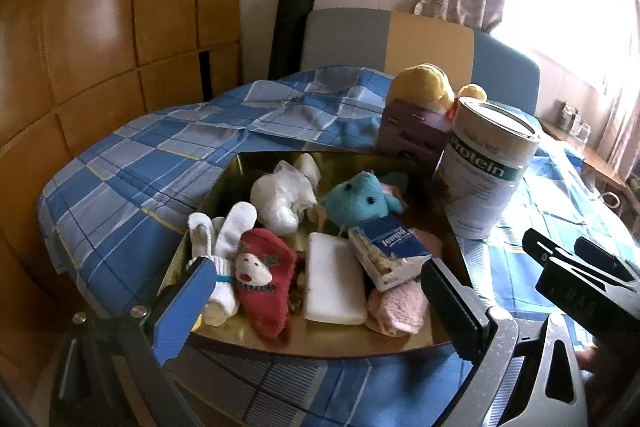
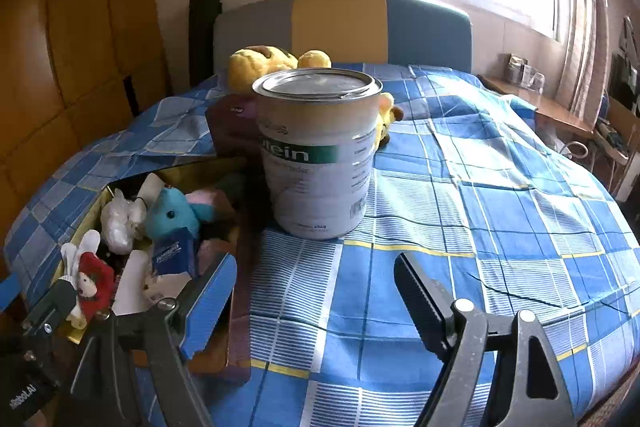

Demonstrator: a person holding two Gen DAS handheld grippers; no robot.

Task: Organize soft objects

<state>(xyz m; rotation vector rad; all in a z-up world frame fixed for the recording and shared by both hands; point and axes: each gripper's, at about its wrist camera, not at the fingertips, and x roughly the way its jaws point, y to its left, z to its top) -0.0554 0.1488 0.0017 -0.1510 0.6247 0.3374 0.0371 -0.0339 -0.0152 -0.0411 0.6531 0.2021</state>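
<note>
Both hand-held grippers are over the bed now, and neither carries anything. The left hand-held gripper stands wide, its jaws framing the near end of the gold tray. The right hand-held gripper is wide too, empty, facing the protein tin across bare checked bedsheet.

The soft things sit heaped in that tray at the bed's left side: a red sock with a bear face, white socks beside it, a teal plush, something white in crinkly plastic, a pink fluffy piece at the near corner. A tissue pack and a white foam-like block lie among them, though what that block is I can't say for sure.

All of it should be light and squashy, so it will sag and drape, not slip. The red sock looks best pinched across its thick middle; the plush around its round head. The plastic-wrapped one may slide, so a deeper bite there. A yellow plush waits behind the tin.
</note>
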